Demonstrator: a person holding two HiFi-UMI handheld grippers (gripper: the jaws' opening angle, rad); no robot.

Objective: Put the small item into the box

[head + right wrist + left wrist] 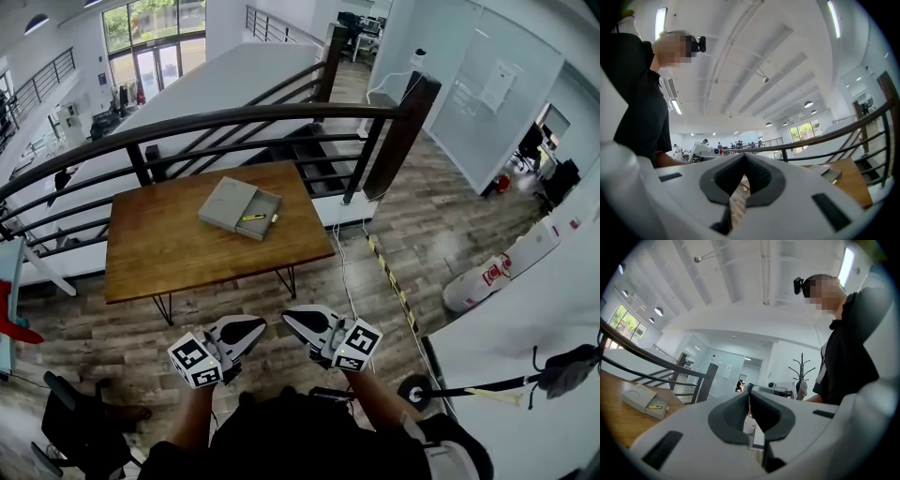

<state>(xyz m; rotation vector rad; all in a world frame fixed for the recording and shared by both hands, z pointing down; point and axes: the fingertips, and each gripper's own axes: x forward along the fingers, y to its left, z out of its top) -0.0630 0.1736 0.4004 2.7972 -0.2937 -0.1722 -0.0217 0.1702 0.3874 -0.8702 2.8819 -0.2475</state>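
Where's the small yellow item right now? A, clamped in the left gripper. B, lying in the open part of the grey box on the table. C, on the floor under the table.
B: the head view shows the yellow item lying in the slid-open part of the grey box on the wooden table, while the left gripper and right gripper are shut and empty.

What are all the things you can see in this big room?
table: one, brown wood, beside the railing
box: one, grey, on the table, its tray slid open
small item: one, yellow, lying in the box's tray
railing: one, dark, behind the table
striped tape: one strip, yellow and black, on the floor right of the table
chair: one, black, bottom left
left gripper: one, white and grey, shut, empty
right gripper: one, white and grey, shut, empty
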